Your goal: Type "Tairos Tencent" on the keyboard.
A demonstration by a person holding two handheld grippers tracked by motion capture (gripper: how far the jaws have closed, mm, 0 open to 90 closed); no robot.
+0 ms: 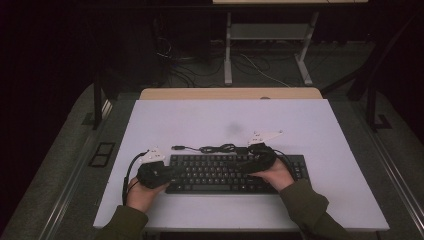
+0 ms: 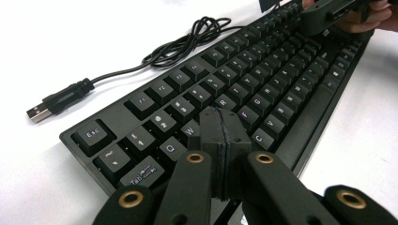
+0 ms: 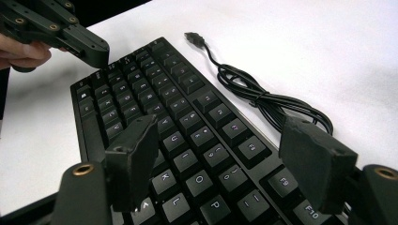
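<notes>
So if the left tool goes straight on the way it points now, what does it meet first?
Most likely the keyboard: the shut left tool points down at its letter keys, around W, E and D, though the depth is hard to judge.

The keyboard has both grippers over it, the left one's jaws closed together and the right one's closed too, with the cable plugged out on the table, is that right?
Not quite: the right gripper has its jaws standing apart, as the right gripper view shows. The left gripper is shut, both hover over the keyboard, and the cable lies unplugged on the table.
</notes>
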